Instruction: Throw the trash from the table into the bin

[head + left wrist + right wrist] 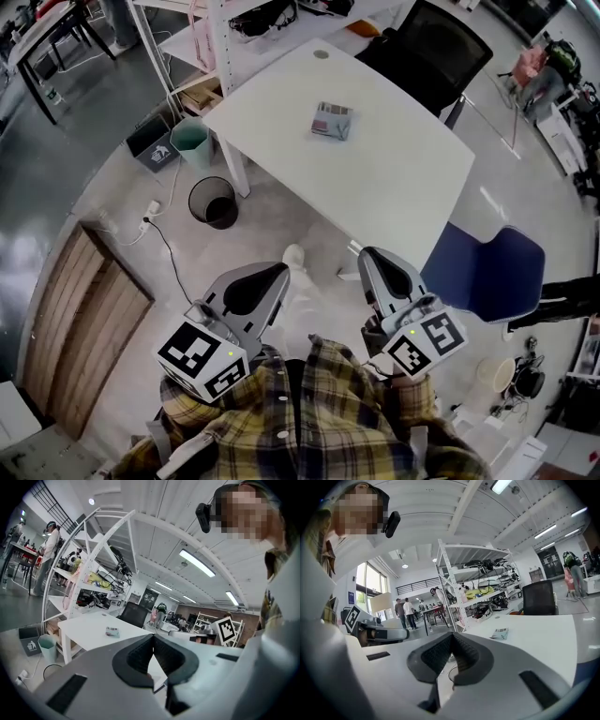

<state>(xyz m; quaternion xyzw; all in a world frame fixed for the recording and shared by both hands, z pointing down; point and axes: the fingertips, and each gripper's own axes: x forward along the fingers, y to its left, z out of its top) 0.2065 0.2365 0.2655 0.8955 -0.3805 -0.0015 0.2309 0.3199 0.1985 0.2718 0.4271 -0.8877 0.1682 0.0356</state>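
Note:
A flat, crumpled packet [331,121] lies alone on the white table [394,159]; it also shows as a small packet [112,631] in the left gripper view and as a packet [500,633] in the right gripper view. On the floor left of the table stands a black wire bin [214,202]. My left gripper [277,270] and right gripper [366,253] hang side by side short of the table's near edge, well apart from the packet. The left gripper [153,636] is shut with nothing in it, and so is the right gripper [452,635].
A teal bin [192,142] and a grey box bin [153,145] stand by the table's left leg. A blue chair [492,272] is at the near right corner, a black chair [431,52] behind the table. White shelving [89,573] rises at the far left.

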